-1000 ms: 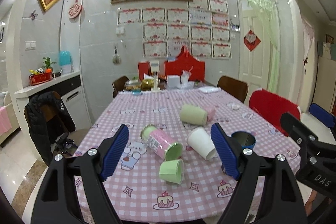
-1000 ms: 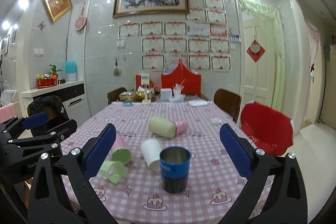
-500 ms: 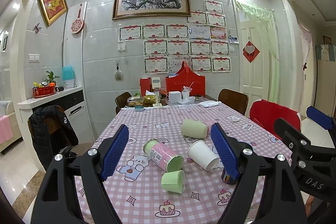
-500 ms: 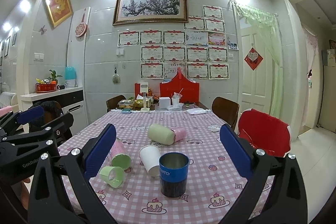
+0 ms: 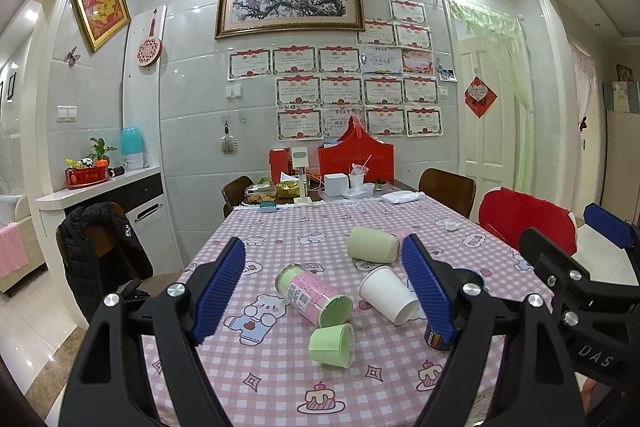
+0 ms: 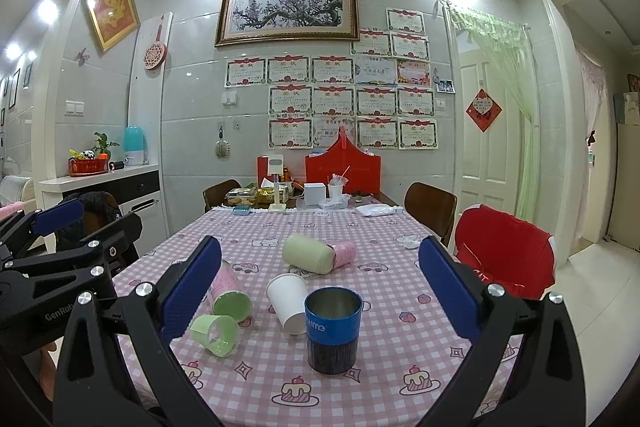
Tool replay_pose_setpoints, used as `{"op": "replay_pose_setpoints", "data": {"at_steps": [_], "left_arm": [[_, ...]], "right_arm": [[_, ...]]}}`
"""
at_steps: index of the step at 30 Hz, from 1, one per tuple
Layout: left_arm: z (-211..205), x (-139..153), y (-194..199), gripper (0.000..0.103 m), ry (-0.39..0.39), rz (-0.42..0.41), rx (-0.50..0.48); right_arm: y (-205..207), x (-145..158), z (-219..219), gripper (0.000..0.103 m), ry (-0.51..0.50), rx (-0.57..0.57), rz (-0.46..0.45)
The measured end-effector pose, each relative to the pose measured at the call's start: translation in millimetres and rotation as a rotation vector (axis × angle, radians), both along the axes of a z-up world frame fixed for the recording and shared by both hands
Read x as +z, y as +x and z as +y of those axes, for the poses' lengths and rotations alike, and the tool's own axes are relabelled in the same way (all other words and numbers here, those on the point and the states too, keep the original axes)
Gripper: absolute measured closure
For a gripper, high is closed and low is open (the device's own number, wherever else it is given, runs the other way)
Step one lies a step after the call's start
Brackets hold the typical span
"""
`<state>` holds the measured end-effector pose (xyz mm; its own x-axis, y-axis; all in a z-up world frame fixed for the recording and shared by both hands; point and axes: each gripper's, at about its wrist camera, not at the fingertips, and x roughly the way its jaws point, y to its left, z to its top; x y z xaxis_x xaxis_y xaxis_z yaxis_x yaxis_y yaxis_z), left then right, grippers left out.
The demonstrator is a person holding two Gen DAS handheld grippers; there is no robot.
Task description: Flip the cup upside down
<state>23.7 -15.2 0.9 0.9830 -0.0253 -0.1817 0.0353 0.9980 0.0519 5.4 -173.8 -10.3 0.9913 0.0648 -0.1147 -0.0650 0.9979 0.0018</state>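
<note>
Standing upright near the table's front edge, the blue cup faces the right gripper, whose jaws gape empty. Grip mid-wall squarely, avoiding the paper cup; the left gripper is spread empty too.

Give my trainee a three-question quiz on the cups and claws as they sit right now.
1. True or false: the blue metal cup with the steel interior stands upright, mouth up.
2. Which claw frames that cup: left claw or right claw?
3. Fill in: the white paper cup lies on its ____ on the pink checked tablecloth.

Key: 1 true; 2 right claw, jaws wide apart, touching nothing; 3 side.
</note>
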Motion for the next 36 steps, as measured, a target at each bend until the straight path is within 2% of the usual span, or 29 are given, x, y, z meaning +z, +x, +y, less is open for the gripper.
{"op": "replay_pose_setpoints", "data": {"at_steps": [36], "left_arm": [[4.6, 6.4, -1.4, 0.023, 0.011, -0.016, 0.008]], "right_arm": [[0.0, -1.0, 4.0, 0.007, -0.001, 0.009, 0.001]]}}
